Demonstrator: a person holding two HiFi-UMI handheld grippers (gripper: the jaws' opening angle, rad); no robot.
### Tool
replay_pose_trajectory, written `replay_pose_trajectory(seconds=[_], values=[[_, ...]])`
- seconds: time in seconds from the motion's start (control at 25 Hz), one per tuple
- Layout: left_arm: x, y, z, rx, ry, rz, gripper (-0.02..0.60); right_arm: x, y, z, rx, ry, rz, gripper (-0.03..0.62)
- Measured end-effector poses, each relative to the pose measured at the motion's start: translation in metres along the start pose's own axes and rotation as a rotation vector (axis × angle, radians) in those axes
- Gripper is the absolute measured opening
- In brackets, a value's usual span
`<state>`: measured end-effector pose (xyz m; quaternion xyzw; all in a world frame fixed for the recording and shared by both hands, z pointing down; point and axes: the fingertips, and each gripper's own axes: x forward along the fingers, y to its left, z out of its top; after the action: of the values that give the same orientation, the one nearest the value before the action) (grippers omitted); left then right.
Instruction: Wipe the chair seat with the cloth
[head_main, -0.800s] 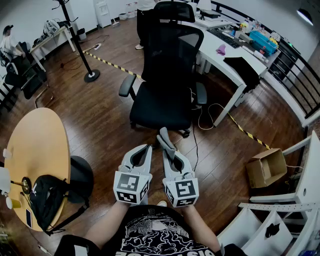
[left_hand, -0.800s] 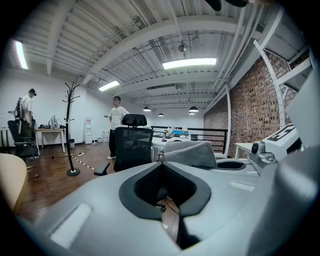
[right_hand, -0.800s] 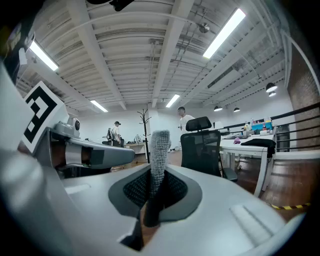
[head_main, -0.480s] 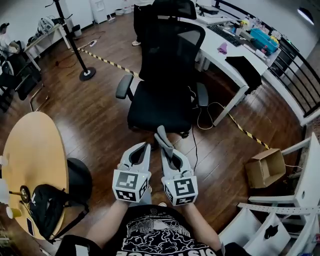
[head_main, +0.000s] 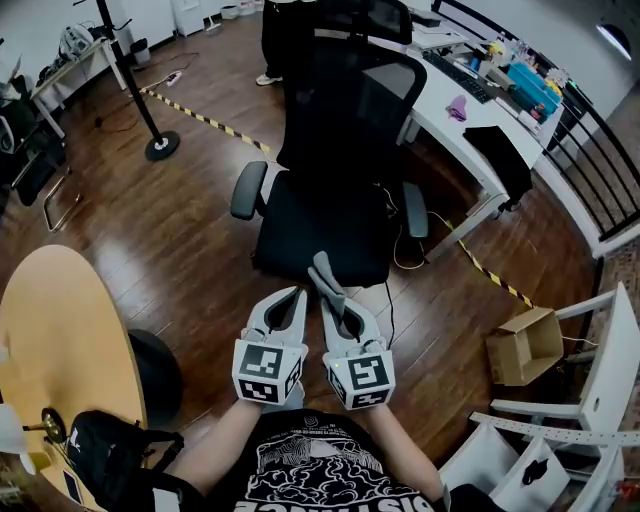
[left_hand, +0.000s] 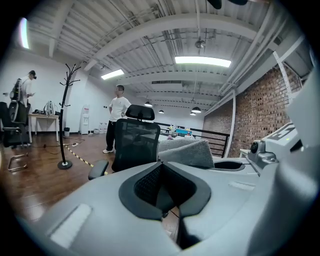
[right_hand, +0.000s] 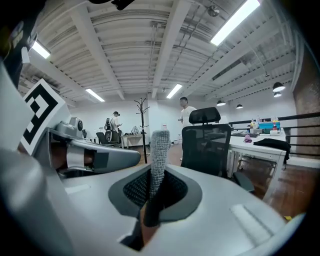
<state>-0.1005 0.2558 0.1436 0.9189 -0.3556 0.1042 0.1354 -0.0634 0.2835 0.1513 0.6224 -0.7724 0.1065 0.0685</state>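
Cloth (head_main: 325, 273) clamped in right tongs (head_main: 334, 299), left tongs (head_main: 296, 293) together, before black chair seat (head_main: 320, 225) on wooden floor (head_main: 180, 240)

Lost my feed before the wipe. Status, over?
Left gripper shut, empty. Right gripper shut on cloth, cloth standing upright. Chair seat ahead, not yet touched. Nothing in the way.

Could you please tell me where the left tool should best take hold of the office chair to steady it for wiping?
Probably the armrest at the head view's left of the office chair: a narrow padded bar standing clear of the seat, nearest the left tool. Come from above, jaws straddling its width. The right tool holds the grey cloth.
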Motion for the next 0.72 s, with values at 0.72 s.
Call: replay_pose_trajectory(seconds=[0.72], values=[[0.055,0.106,0.0,-0.088,0.033,0.004,0.005,0.134,0.005,0.009,-0.049,0.072,0.036,0.009]])
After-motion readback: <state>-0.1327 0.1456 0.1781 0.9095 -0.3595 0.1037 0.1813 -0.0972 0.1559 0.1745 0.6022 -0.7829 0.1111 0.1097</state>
